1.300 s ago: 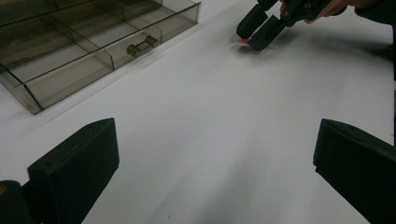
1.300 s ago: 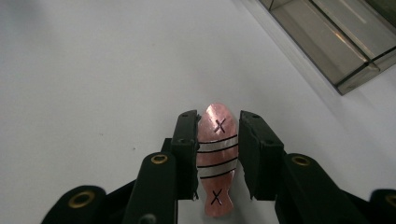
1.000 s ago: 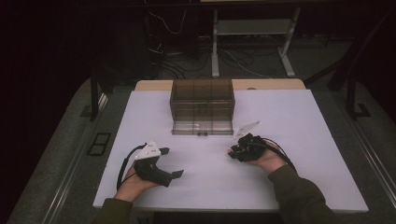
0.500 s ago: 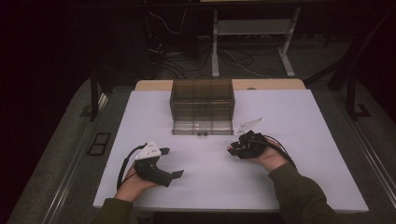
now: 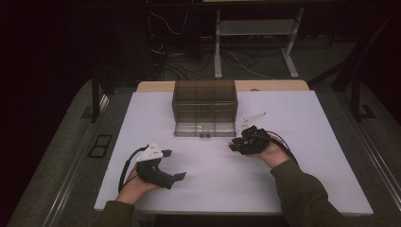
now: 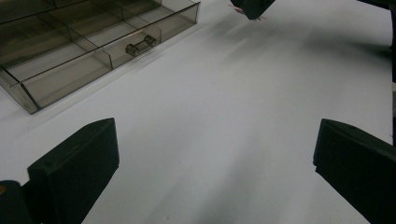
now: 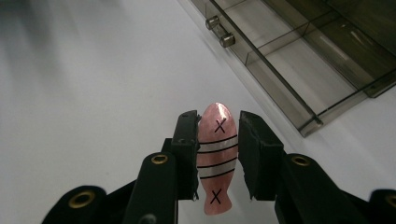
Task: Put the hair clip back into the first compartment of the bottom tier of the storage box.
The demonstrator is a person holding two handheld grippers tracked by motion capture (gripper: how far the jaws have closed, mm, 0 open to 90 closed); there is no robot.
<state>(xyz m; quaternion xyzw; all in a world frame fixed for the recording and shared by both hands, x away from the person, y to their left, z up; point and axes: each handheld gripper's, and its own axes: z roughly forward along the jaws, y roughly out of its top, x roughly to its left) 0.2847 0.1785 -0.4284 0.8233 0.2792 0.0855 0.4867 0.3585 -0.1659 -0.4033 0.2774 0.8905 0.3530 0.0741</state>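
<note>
Pink fish (image 7: 216, 158) is pinched by its narrow edges in right gripper (image 7: 217, 140), above the table (image 5: 302, 123) at 5 o'clock of the smoky drawer box (image 5: 204, 108). Slick flat piece could twist or slip out. Left gripper (image 5: 171, 164) rests agape, holding nothing, at 7 o'clock.

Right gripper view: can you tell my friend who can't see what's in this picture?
Two black jaws of the right gripper pinch a pink fish-shaped piece marked with white stripes and black crosses, above a white table. A smoky clear drawer box with compartments sits beyond it.
</note>
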